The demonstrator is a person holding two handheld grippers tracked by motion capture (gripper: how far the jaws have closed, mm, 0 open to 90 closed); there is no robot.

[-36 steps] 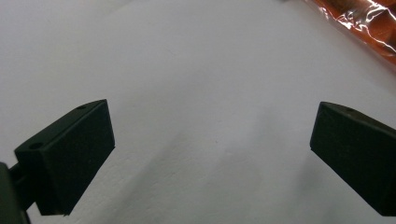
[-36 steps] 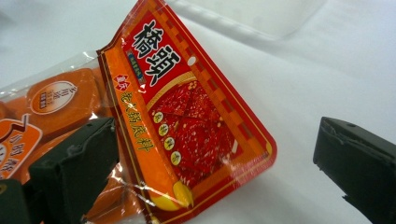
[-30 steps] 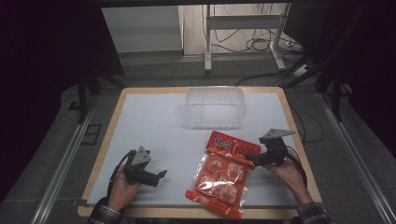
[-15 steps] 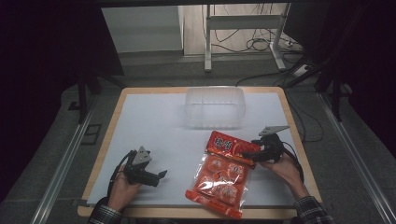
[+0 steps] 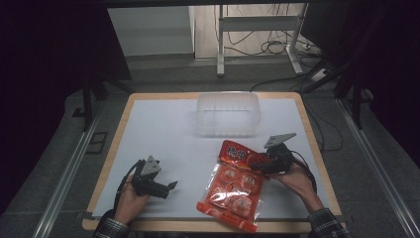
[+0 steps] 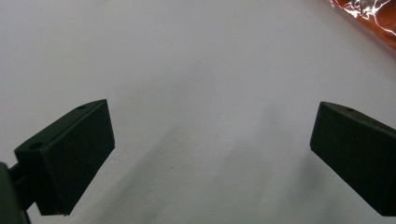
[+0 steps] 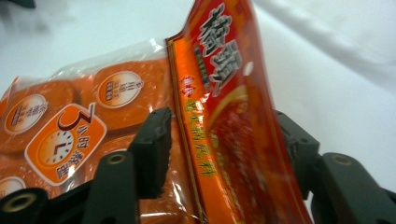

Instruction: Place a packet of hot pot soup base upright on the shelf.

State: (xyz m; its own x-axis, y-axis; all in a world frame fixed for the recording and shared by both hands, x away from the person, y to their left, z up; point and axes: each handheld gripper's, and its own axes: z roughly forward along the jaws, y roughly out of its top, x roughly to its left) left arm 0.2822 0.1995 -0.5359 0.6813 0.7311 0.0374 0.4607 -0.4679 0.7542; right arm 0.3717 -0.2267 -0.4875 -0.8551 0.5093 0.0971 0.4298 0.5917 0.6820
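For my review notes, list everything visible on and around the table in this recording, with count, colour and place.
Orange-red plastic snack bag: one, near right of the table, its red header between the right jaws.
Clear plastic tub: one, transparent, far middle.
White table sheet: one, covering the top.
Wooden table edge: light brown border.
Metal stand: one, pale, on the floor behind.
Left hand-held gripper: one, black, near left, open over bare sheet.
Right hand-held gripper: one, black, jaws just closing on the bag's header.
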